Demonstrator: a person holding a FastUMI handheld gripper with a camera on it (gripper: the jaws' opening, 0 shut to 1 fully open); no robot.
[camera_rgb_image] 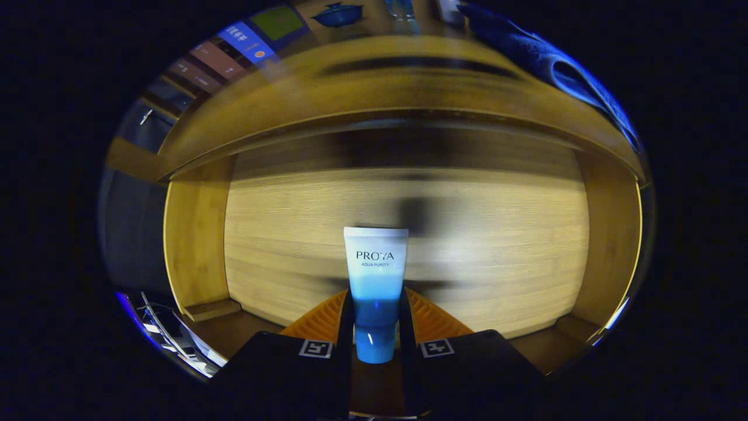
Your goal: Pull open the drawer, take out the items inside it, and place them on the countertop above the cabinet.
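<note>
Gripper (376, 316) pinching white-and-blue plastic tube (375, 275) over the open wooden drawer (196, 245).
Tube's long axis is running straight ahead between both fingers.

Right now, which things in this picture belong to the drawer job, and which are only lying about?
For the job:
- tube, clamped between both fingers of the gripper
- open drawer, under the tube
- countertop above it

Lying about:
- blue cloth on the countertop
- blue lidded pot beyond it
</note>
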